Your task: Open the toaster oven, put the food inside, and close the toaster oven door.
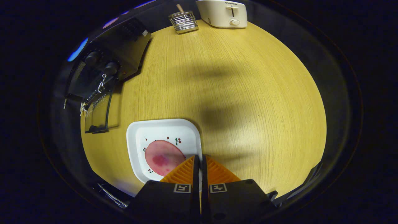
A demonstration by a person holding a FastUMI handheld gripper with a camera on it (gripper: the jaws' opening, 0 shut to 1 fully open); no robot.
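gripper view:
gripper [199, 160]: fingers pressed together, nothing between them, tips over the right rim of the plate
food [163, 158]: pink slice lying flat on the white plate [136, 133], just left of the fingertips
long axis: runs slantwise, from far-left toward the fingers
toaster oven [105, 74]: well beyond, far left on the table [242, 102], door [99, 113] hanging open toward the plate
pose: gripper held high, looking steeply down
judged next: open fingers, shift left onto the food

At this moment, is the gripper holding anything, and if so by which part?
Nothing is held. The gripper has its fingers closed together with nothing between them, above the edge of the white square plate carrying the pink round slice of food.
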